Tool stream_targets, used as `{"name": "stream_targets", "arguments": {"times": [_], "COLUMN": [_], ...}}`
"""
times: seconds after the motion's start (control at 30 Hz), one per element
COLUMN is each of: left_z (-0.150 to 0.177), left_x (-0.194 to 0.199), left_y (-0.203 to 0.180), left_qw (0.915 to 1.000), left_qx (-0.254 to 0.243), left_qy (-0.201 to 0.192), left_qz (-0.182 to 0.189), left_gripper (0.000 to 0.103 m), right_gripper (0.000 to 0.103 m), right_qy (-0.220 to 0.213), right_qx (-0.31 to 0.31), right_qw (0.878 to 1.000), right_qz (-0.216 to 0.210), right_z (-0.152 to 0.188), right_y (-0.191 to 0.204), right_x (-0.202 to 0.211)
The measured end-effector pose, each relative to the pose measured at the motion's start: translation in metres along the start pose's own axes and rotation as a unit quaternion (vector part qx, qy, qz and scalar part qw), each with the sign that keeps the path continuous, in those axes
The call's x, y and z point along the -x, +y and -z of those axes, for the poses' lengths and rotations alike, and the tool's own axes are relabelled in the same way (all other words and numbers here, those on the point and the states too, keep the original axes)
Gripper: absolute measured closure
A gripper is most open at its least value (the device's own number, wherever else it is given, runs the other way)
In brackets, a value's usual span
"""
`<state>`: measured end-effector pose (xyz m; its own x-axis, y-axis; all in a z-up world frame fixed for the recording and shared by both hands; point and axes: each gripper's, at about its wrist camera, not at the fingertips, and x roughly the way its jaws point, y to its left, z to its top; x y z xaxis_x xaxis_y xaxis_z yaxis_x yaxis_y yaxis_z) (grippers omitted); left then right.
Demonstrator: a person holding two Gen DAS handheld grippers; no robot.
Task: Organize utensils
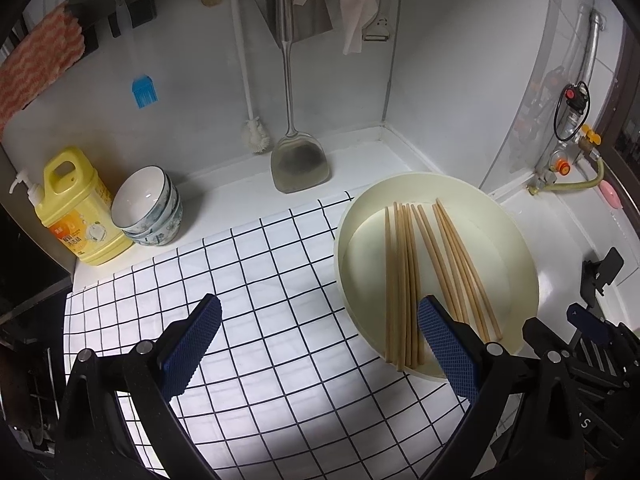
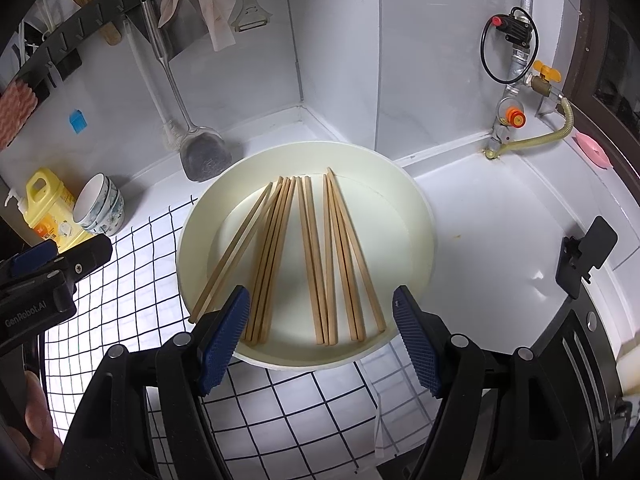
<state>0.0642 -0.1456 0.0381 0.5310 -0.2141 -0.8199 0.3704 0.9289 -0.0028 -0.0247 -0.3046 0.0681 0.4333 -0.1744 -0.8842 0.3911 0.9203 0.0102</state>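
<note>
Right wrist view: right hand-held gripper (image 2: 318, 338) at the near edge, jaws spread wide, nothing held; its blue pads (image 2: 222, 344) flank the near rim of the basin.
Left wrist view: left hand-held gripper (image 1: 318, 344) also wide open and empty, over the checked cloth (image 1: 248, 280); its right pad sits in front of the basin's near rim.
Checked cloth: white with a black grid, spread on the white worktop (image 2: 492, 224); the basin rests on its far right part.
Basin (image 2: 420, 216): round, cream, shallow.
Chopsticks (image 2: 312, 256): wooden, lying loose inside the basin, fanned in several bunches, thick ends toward the near rim, tips pointing far.
Far left: stacked bowls (image 1: 150, 208) tilted on their side, just beside a yellow detergent bottle (image 1: 76, 204).
Far wall: metal spatula (image 1: 298, 160), white bottle brush (image 1: 254, 136) and blue silicone brush (image 1: 143, 90) hang from a rail, with a cloth (image 1: 352, 4) and a peeler (image 1: 378, 24).
Far right: gas valve (image 2: 540, 76) and hose.
</note>
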Motion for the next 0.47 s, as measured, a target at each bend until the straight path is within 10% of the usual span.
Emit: {"name": "stream_targets", "arguments": {"times": [0.47], "left_z": [0.0017], "left_x": [-0.0025], "left_y": [0.0024], "left_qw": [0.9999], "left_qx": [0.011], "left_qy": [0.011], "left_qz": [-0.005], "left_gripper": [0.006], "right_gripper": [0.032], "right_qy": [-0.001], "right_qx": [0.005], "right_qw": [1.000], "right_qz": [-0.004], "right_z": [-0.0015], "right_y": [0.0017], "right_x": [-0.0001]}}
